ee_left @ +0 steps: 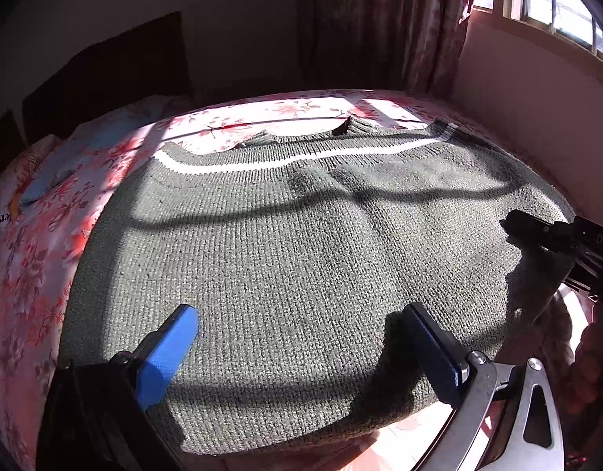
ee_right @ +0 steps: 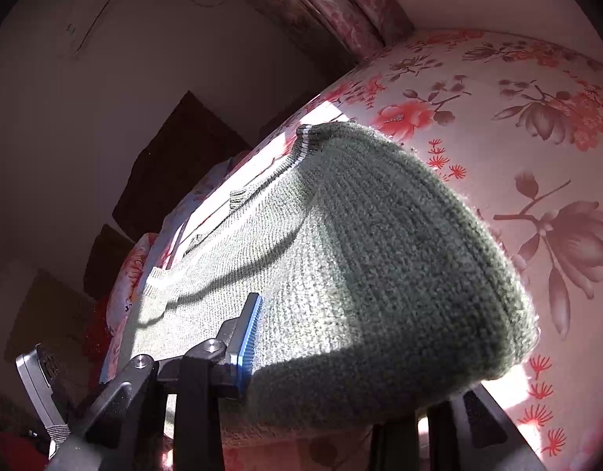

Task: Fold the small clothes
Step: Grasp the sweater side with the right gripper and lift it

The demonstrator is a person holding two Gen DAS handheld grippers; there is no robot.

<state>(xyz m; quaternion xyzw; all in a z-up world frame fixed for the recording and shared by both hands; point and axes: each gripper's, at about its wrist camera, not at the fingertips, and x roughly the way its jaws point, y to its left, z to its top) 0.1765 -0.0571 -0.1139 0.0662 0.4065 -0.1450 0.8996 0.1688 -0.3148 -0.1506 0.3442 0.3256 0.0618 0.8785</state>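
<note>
A grey-green knit sweater (ee_left: 293,243) with a white stripe near its far edge lies spread on a floral bed. My left gripper (ee_left: 301,325) is open, its blue-padded fingers (ee_left: 172,345) resting over the sweater's near edge, nothing between them. My right gripper (ee_left: 552,235) shows at the sweater's right edge in the left wrist view. In the right wrist view the sweater (ee_right: 379,267) drapes over the gripper; one blue pad (ee_right: 249,337) lies on top of the knit, the other finger is hidden beneath the fabric. The right gripper (ee_right: 340,384) appears shut on the sweater's edge.
The floral bedsheet (ee_left: 34,267) surrounds the sweater. A blue cloth (ee_left: 58,157) lies at the bed's far left. A dark headboard (ee_left: 105,74), a curtain (ee_left: 379,19) and a window wall (ee_left: 536,78) bound the bed.
</note>
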